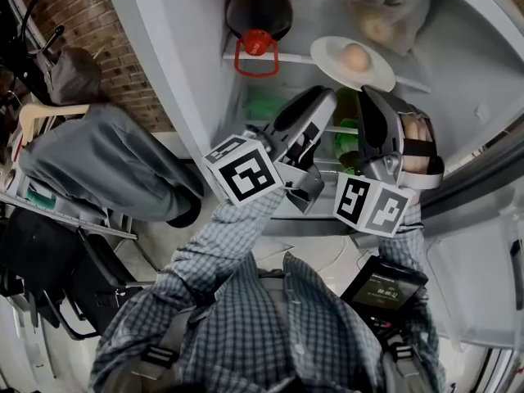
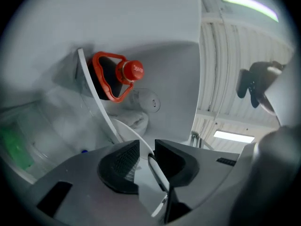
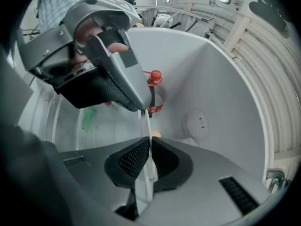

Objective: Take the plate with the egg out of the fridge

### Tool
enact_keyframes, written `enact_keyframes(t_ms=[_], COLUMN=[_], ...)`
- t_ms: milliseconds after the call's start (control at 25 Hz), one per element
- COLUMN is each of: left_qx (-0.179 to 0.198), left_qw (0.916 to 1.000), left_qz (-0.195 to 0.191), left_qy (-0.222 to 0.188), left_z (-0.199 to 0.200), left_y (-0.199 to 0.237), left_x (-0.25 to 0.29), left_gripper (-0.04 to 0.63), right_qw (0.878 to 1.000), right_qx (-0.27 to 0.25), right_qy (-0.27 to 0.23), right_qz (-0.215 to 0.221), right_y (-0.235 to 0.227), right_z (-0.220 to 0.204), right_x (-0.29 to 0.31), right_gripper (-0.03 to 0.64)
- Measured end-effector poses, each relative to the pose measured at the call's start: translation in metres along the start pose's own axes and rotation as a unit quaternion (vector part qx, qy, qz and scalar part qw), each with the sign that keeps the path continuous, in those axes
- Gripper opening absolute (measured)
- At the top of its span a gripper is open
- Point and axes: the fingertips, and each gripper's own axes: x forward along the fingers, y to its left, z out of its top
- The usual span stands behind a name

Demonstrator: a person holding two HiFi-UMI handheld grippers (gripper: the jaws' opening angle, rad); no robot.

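Note:
A white plate point(image 1: 332, 56) bearing one brown egg point(image 1: 354, 56) rests on the fridge's upper glass shelf point(image 1: 291, 57). Both grippers reach its near rim. My left gripper point(image 1: 328, 98) is open; the plate's rim point(image 2: 130, 133) runs between its jaws with a gap beside the left pad point(image 2: 123, 164). My right gripper point(image 1: 368, 95) is shut on the plate, whose thin edge point(image 3: 145, 123) is pinched between the pads. In the right gripper view the left gripper point(image 3: 142, 108) touches the same rim from above, and the egg point(image 3: 155, 134) peeks out just beyond.
A dark jug with a red cap and handle point(image 1: 257, 24) stands on the same shelf left of the plate, and a clear bag point(image 1: 385, 8) lies behind it. Green items point(image 1: 266, 105) fill the shelf below. A grey garment point(image 1: 106, 166) hangs at left by a brick wall.

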Motion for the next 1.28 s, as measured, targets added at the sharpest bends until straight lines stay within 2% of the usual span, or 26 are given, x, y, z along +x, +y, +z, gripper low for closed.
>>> enact_keyframes(t_ms=[160,360,720,960,1280], left_qx=[-0.06,-0.136,-0.195,-0.253,-0.279], left_qw=[0.9981,0.9905,0.9805,0.9665,0.958], left_qz=[-0.012,-0.01,-0.005,-0.008,0.002], left_qy=[-0.009,-0.02,-0.026,-0.044,-0.065], left_z=[0.003,0.007,0.011,0.011,0.009], left_y=[0.0,0.004,0.01,0.014,0.024], left_x=[0.011,0.025,0.034,0.034,0.031], left_gripper=[0.117,0.126,0.126,0.124,0.118], right_qw=[1.0,1.0,1.0,0.999,0.999], right_qx=[-0.003,-0.007,-0.015,-0.024,-0.021], right_qy=[-0.002,-0.007,-0.02,-0.025,-0.036], right_qz=[-0.001,-0.004,-0.008,-0.012,-0.013], right_y=[-0.001,-0.001,-0.002,-0.001,0.004], right_z=[0.001,0.002,0.005,0.005,0.005], right_x=[-0.003,-0.007,-0.01,-0.011,-0.011], right_gripper=[0.021,0.021,0.021,0.021,0.021])
